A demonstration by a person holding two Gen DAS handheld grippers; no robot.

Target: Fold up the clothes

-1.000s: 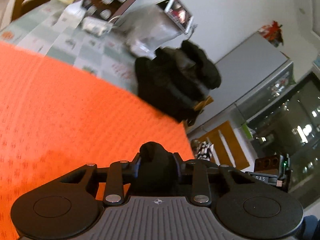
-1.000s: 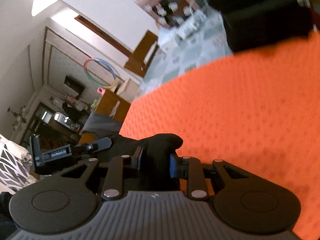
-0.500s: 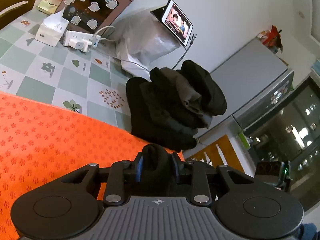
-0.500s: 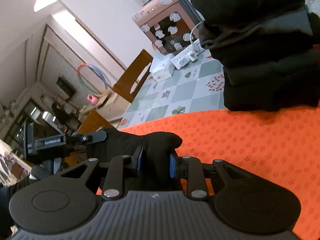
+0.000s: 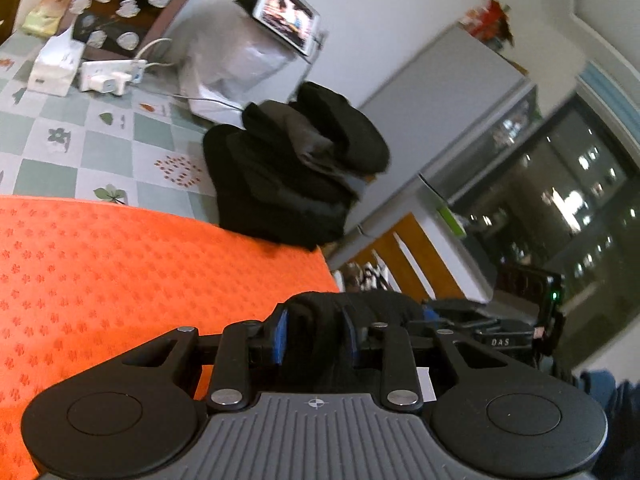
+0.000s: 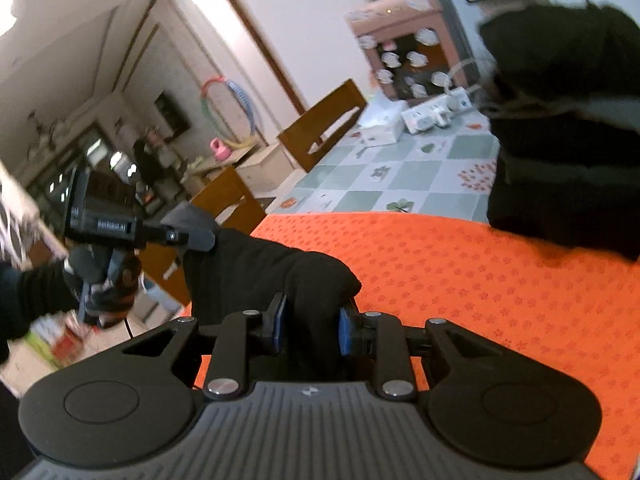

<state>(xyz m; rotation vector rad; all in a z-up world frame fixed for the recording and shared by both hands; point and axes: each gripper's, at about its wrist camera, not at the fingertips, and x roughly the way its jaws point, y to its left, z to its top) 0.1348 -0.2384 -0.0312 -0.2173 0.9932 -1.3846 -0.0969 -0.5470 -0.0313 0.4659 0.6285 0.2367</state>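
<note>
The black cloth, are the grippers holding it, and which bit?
Yes. Each hand-held gripper, left and right, is shut on a bunched fold of the black cloth; which edge or corner cannot be told.

White walls (image 5: 400,8), grey fridge (image 5: 452,92) beside a dark night window (image 5: 568,200) dotted with city lights, wooden chair (image 6: 324,124) at the checked green tablecloth (image 6: 404,176), hula hoop (image 6: 232,108) leaning far back, ceiling light (image 6: 6,4) glowing

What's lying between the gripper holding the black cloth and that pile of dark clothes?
Only bare orange mat, in the right wrist view, between right gripper and dark stack.
</note>
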